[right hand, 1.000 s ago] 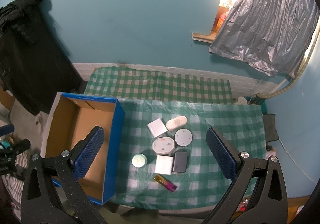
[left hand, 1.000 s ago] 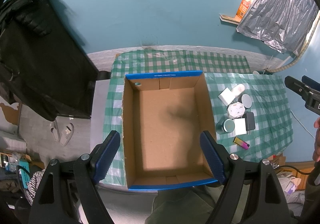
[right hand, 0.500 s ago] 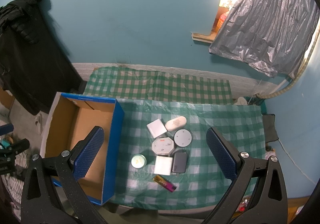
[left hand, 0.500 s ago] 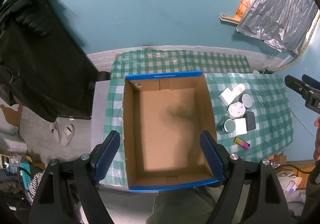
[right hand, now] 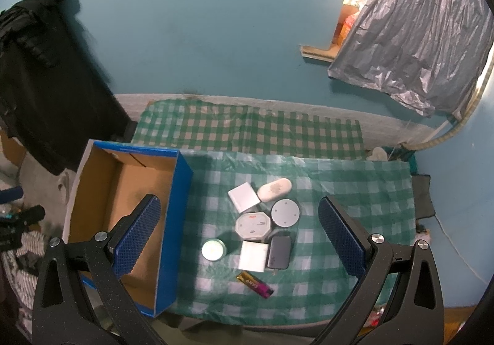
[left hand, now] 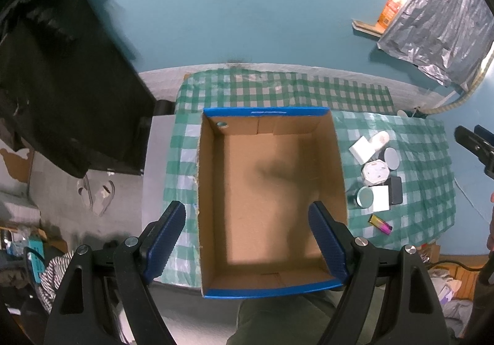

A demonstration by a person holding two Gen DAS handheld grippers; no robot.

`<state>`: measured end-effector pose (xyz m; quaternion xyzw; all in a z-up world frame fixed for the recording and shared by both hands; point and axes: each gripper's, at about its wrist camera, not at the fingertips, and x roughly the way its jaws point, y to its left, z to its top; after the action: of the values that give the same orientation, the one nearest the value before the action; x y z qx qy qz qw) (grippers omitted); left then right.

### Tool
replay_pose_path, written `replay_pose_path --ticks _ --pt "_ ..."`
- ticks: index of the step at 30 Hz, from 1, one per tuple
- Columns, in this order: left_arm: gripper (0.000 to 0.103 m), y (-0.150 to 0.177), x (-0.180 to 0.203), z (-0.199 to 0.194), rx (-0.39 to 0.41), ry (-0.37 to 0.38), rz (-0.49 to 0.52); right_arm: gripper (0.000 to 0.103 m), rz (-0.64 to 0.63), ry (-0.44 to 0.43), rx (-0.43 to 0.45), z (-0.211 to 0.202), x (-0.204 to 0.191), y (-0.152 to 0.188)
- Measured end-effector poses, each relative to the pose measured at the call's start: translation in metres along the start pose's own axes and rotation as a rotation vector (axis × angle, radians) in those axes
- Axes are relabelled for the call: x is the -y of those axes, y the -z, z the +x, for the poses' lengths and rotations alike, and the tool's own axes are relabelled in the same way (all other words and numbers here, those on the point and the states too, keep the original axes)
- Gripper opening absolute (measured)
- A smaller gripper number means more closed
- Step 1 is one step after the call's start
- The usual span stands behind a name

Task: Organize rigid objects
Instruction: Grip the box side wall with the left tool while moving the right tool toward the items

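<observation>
In the left wrist view, the left gripper [left hand: 247, 240] hangs high above the open brown cardboard box with a blue rim [left hand: 268, 112], its blue-padded fingers [left hand: 165, 235] spread wide and holding nothing. The box's bare floor fills the space between the fingers. The box stands on the desk covered by a green-and-white checked cloth [left hand: 426, 166]. The small objects lie in a cluster on the cloth just right of the box, well outside the right-hand finger: a white square box [left hand: 360, 150], a white octagonal case [left hand: 374, 172], a round grey disc [left hand: 391, 155] and a gold-and-pink lighter [left hand: 380, 224].

In the right wrist view, the right gripper [right hand: 237, 240] is also raised, its fingers [right hand: 341, 238] spread wide and empty. The cluster lies between them, far below: the white square box [right hand: 244, 197], a white oval case [right hand: 274, 189], the grey disc [right hand: 285, 213], the octagonal case [right hand: 253, 224], a round green-lidded tin [right hand: 212, 250], a white square block [right hand: 253, 255] touching a dark grey rectangular device [right hand: 279, 251], and the lighter [right hand: 254, 280] nearest the camera. The cardboard box [right hand: 182, 200] sits behind the left-hand finger, beside the cluster.
</observation>
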<state>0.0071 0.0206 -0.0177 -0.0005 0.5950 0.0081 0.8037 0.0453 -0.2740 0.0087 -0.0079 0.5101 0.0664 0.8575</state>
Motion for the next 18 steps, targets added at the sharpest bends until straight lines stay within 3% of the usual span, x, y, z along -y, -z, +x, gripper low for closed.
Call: replay_pose_path --ticks 6,18 --pt "0.083 0.006 -0.015 0.024 -0.037 -0.025 0.004 0.102 -0.005 -0.062 -0.028 0.016 0.027 0.002" --pt "0.083 0.029 -0.056 0.095 -0.179 -0.083 -0.04 0.101 -0.094 -0.042 -0.171 0.082 0.038 0.041"
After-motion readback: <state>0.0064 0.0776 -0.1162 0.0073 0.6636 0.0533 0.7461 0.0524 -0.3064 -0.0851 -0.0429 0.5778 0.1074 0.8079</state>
